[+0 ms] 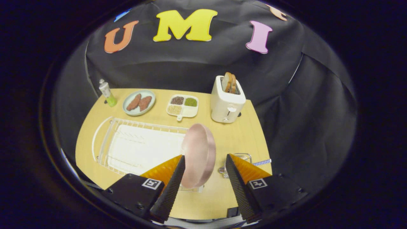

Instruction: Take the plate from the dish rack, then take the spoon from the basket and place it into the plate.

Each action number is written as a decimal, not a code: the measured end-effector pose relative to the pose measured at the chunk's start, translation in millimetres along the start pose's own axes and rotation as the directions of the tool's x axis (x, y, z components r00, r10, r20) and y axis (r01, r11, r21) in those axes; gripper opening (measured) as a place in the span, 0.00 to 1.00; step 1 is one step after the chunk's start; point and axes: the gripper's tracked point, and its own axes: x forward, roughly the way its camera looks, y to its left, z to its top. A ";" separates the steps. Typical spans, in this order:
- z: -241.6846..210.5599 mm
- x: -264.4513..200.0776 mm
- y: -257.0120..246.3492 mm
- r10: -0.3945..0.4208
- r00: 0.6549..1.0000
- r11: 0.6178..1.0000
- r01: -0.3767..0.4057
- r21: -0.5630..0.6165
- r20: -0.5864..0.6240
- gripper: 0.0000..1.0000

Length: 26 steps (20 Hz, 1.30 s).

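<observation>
A white wire dish rack point(140, 149) lies on the table point(241, 140), mostly bare. At its right end a pink plate point(198, 156) stands on edge, its long axis upright. The gripper point(203, 173) hovers with jaws wide apart, the plate between them, nearer the left finger. Right of it sits the basket point(241, 158).

I've got the gripper point(203, 173) angled down over the table, fingers point(171, 187) spread wide apart, neither pad pressing on anything.
</observation>
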 end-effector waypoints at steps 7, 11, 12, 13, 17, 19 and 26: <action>14.5 35.7 -9.0 -0.205 0.969 0.979 0.203 -0.029 -0.137 0.44; 4.0 45.5 -3.5 -0.205 0.952 0.979 0.203 -0.033 -0.227 0.31; 2.0 47.6 -4.9 -0.214 0.949 0.977 0.210 -0.042 -0.234 0.22; 0.1 49.2 -7.5 -0.227 0.944 0.974 0.223 -0.044 -0.239 0.21; 2.7 44.4 0.3 -0.268 0.939 0.963 0.264 -0.047 -0.215 0.15; 2.5 40.4 3.2 -0.303 0.933 0.953 0.297 -0.058 -0.193 0.12; 0.7 24.9 15.4 -0.402 0.903 0.915 0.403 -0.025 -0.154 0.11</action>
